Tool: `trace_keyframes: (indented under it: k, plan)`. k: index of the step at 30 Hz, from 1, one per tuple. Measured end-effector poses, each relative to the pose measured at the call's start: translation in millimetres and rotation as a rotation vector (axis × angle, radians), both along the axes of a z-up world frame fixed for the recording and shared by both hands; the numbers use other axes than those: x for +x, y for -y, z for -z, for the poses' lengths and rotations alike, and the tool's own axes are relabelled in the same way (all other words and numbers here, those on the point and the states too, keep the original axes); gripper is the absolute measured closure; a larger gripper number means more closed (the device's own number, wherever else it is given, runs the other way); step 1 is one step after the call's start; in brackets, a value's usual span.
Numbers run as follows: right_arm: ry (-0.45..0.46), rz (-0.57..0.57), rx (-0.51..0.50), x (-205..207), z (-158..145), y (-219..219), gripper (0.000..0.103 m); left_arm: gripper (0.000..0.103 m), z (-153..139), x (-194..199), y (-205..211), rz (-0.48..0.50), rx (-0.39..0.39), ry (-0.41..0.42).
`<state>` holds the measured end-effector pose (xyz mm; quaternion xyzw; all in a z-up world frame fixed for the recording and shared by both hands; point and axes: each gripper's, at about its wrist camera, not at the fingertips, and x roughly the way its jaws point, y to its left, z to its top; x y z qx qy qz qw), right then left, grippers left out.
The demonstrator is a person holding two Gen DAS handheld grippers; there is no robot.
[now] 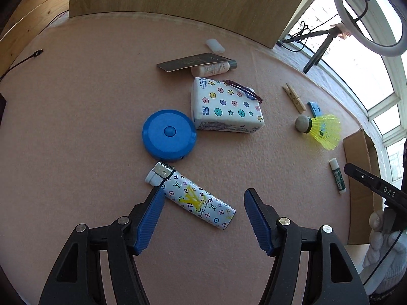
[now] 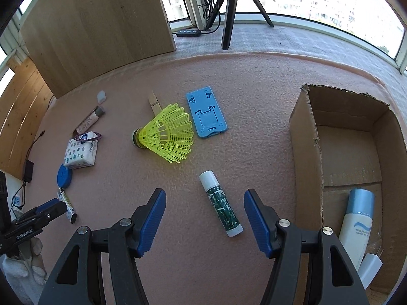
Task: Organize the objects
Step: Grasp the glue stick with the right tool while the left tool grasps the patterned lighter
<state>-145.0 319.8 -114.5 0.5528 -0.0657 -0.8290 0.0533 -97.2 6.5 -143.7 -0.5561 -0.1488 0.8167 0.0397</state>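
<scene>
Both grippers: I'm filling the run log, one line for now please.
left gripper open over lighter | right gripper open over lip balm | box holds bottle

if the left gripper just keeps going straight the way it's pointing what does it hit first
Most likely the patterned lighter, lying slantwise between the open left gripper fingers; beyond it sits the blue round case. Depth is uncertain.

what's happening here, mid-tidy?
Yes, a person is sorting small items off a pink mat into a cardboard box. Both tools are open and hold nothing. The left tool brackets a patterned lighter; the right tool brackets a green lip balm stick. A white and blue bottle already lies in the box. A shuttlecock, blue phone stand, tissue pack and blue tape measure are out on the mat.
</scene>
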Motion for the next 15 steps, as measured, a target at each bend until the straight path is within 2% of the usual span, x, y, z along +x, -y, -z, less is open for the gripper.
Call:
trace_keyframes:
  k: [11, 14, 15]
  plan:
    - [0.064, -0.042, 0.103, -18.8, 20.7, 12.5, 0.043, 0.034, 6.0, -10.4, -4.1, 0.005, -0.036, 0.000]
    - [0.085, -0.052, 0.109, -20.5, 23.9, 15.3, 0.043, 0.037, 7.0, -10.0, -1.7, 0.007, -0.047, -0.016]
    - [0.088, -0.053, 0.105, -20.5, 24.2, 16.5, 0.043, 0.042, 6.9, -9.2, -1.4, 0.011, -0.056, -0.021]
